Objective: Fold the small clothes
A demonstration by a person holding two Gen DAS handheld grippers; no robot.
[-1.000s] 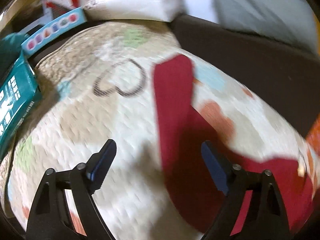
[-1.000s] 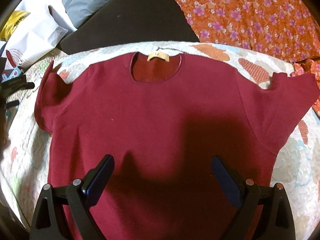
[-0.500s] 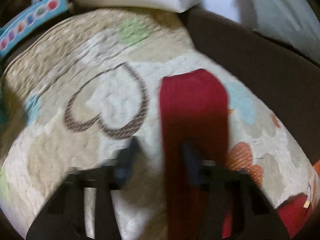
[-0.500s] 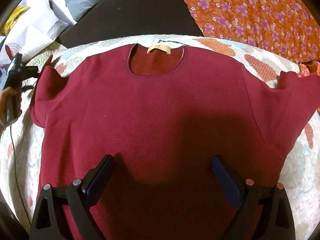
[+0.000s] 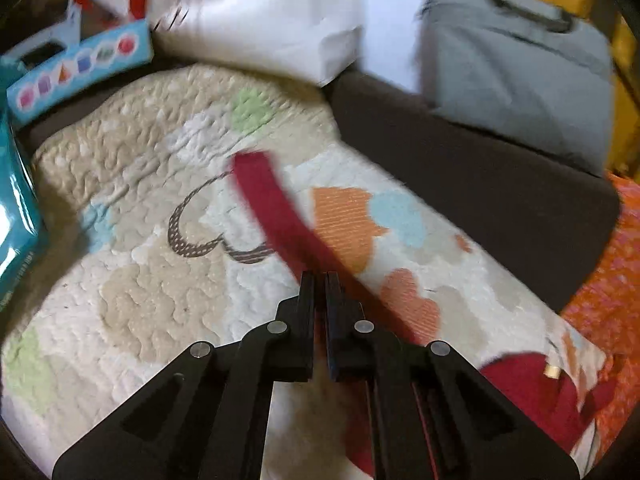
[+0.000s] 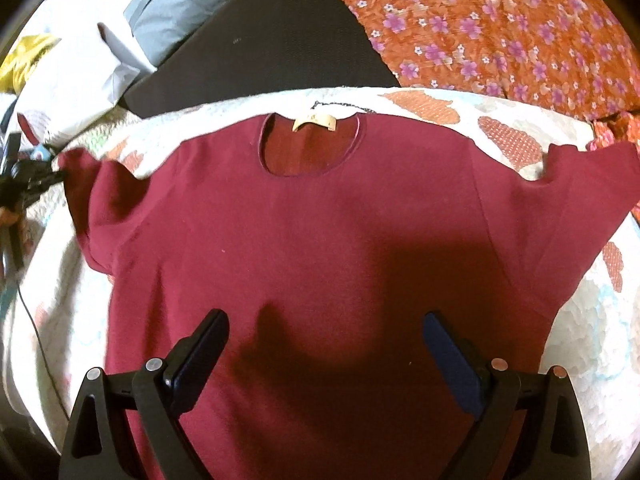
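Note:
A dark red T-shirt (image 6: 320, 248) lies front up on a patterned quilt (image 6: 520, 144), collar with a tan label (image 6: 314, 123) at the far side. My right gripper (image 6: 324, 344) is open and empty, hovering over the shirt's lower middle. My left gripper (image 5: 319, 280) is shut on the shirt's left sleeve (image 5: 276, 216), which stretches away from it over the quilt (image 5: 160, 288). In the right wrist view the left gripper (image 6: 60, 176) shows at the far left, at the sleeve's tip.
A teal box (image 5: 16, 216), a blue toy box (image 5: 80, 68) and a white bag (image 5: 256, 20) lie past the quilt's left end. A grey bag (image 5: 516, 72) rests on a dark cushion (image 5: 460, 176). Orange flowered fabric (image 6: 500, 28) lies at the far right.
My left gripper has closed on the left sleeve, having been open a second ago. The sleeve is now pulled out and lifted slightly. My right gripper stays open over the shirt.

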